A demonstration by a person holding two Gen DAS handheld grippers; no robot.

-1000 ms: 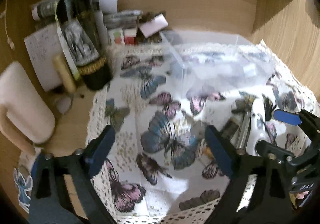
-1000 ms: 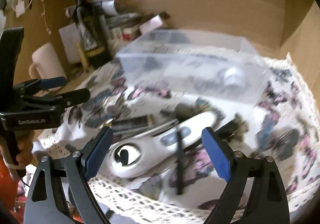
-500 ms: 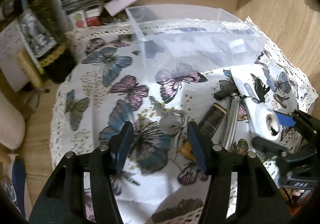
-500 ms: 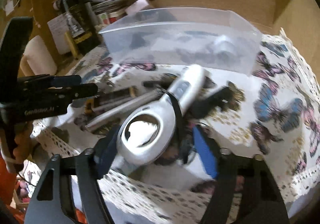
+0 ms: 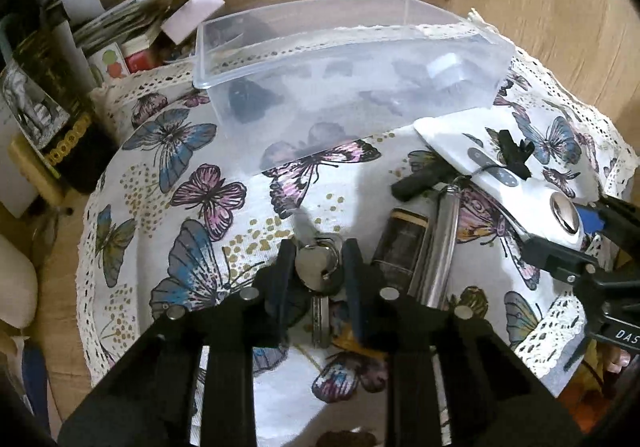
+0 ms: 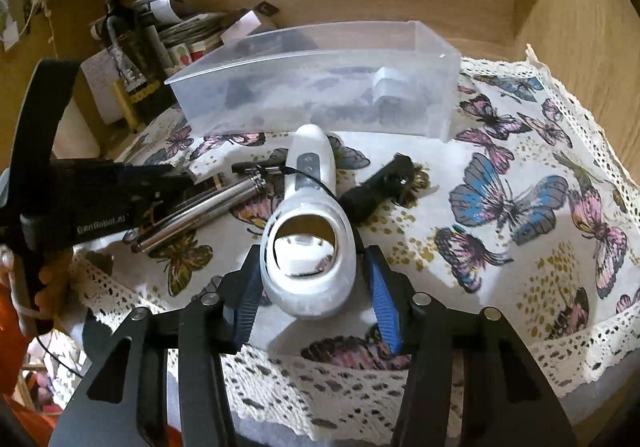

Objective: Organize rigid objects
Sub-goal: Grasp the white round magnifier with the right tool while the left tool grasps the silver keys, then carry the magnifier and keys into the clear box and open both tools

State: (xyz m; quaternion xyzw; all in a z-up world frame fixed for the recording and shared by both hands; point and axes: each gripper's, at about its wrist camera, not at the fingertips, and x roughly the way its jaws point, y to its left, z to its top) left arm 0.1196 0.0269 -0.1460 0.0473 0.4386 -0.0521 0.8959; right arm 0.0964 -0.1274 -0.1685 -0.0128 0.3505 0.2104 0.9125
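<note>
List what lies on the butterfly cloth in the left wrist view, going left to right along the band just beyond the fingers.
key bunch → dark rectangular lighter-like object → silver metal tube → white handheld device → right gripper

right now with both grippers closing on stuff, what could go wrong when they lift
1. The left gripper pinches only the key's round head; the ring hanging behind could swing or twist it loose.
2. A black cord crosses the white device in the right gripper; lifting may drag whatever it is tied to.
</note>
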